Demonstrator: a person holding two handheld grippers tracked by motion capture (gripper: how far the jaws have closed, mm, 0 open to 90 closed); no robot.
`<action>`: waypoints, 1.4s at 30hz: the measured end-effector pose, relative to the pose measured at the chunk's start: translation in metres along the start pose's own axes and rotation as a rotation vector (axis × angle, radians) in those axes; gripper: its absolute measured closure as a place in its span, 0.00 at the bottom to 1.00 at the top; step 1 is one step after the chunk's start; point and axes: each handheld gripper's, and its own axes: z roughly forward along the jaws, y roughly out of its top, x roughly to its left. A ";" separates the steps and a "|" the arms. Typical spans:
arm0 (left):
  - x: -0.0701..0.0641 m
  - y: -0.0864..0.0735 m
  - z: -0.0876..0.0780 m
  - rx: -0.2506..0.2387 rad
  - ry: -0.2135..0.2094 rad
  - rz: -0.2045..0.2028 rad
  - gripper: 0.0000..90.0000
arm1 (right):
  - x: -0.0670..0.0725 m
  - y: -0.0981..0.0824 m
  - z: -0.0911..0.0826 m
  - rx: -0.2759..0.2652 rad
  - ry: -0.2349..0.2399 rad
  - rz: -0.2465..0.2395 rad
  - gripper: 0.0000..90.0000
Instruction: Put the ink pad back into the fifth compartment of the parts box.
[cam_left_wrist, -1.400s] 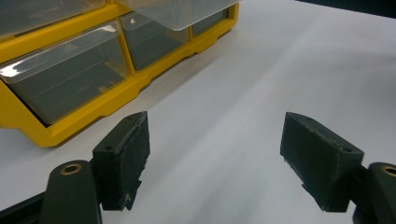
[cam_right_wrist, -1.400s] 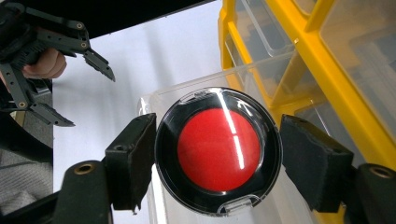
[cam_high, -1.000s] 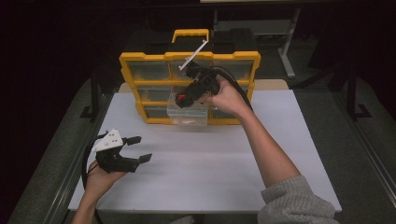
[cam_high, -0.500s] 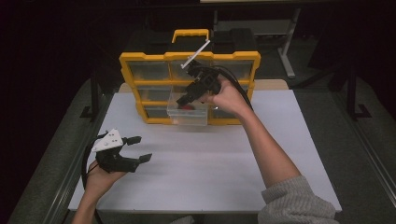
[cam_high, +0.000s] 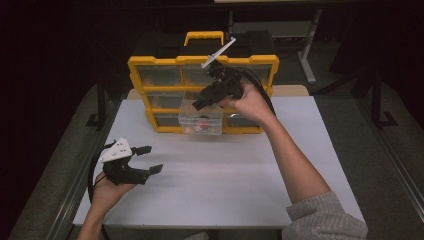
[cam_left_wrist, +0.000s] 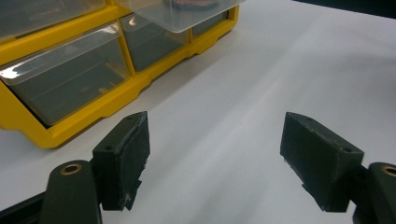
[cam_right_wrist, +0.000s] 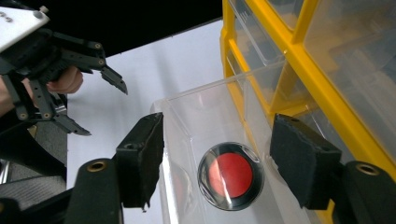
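Right gripper (cam_right_wrist: 217, 161): held above the pulled-out clear drawer (cam_high: 201, 118) of the yellow organizer (cam_high: 150, 65), pointing down into it; its jaws stand apart and have just been closing, with nothing pressed between the pads.
Round disc (cam_right_wrist: 230, 175): a black-rimmed disc with a red centre lies flat on the floor of the clear drawer; in the right gripper view it sits between the two jaws but below them, a little closer to the right-hand pad, and touches neither.
Clear drawer: drawn forward out of the bottom row of the organizer, its front wall toward the person; in the high view the red of the disc shows through that wall.
Yellow organizer: stands upright at the far edge of the white table (cam_high: 240, 170), with rows of transparent drawers and a yellow handle on top.
Left gripper (cam_high: 149, 159): held low over the near left part of the table, well apart from the organizer; its jaws are wide apart with nothing but bare table between them, as the left gripper view shows.
Left hand (cam_high: 107, 187): grasps the gripper's body from below.
Right hand (cam_high: 250, 102): grips the right gripper's body just in front of the organizer.
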 end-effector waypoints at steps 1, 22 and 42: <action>0.000 0.000 0.000 0.001 0.001 0.003 0.27 | 0.001 0.000 -0.002 -0.008 0.003 -0.002 0.41; 0.000 0.000 0.001 -0.007 -0.002 -0.012 0.27 | 0.022 -0.015 -0.033 -0.073 0.074 -0.042 0.76; 0.002 -0.001 -0.001 0.002 0.001 -0.001 0.27 | 0.046 -0.039 -0.021 -0.056 0.134 -0.045 0.99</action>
